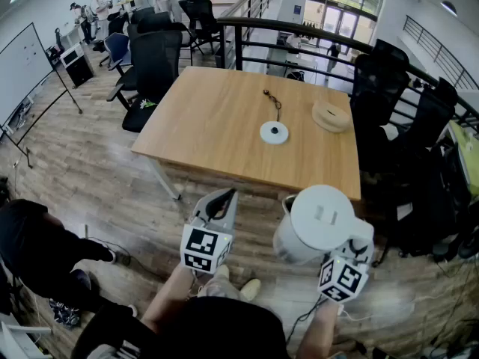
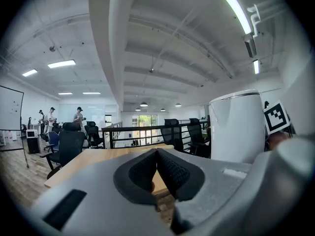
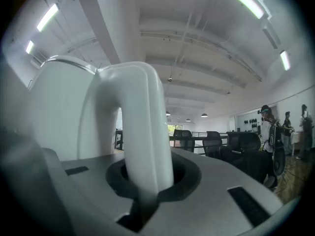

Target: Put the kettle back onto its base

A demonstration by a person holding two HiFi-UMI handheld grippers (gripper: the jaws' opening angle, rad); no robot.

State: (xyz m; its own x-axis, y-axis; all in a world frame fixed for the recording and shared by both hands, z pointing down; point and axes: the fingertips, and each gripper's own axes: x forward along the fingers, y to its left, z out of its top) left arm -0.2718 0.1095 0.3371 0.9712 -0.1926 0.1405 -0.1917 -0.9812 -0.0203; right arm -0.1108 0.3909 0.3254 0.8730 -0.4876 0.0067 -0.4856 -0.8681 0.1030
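Observation:
A white electric kettle (image 1: 314, 223) hangs in the air in front of the wooden table (image 1: 217, 126), short of its near edge. My right gripper (image 1: 358, 254) is shut on the kettle's handle (image 3: 142, 146), which fills the right gripper view beside the kettle's body (image 3: 59, 112). The round white base (image 1: 274, 132) lies on the table with its dark cord (image 1: 272, 100) running away behind it. My left gripper (image 1: 221, 203) is held to the kettle's left with its jaws shut on nothing; in the left gripper view the pads (image 2: 167, 171) meet and the kettle (image 2: 237, 127) stands at the right.
A round wooden object (image 1: 331, 115) lies on the table to the right of the base. Black office chairs (image 1: 153, 66) stand at the far left and right of the table, with a black railing (image 1: 299, 36) behind. A person's dark clothing (image 1: 34, 245) shows at lower left.

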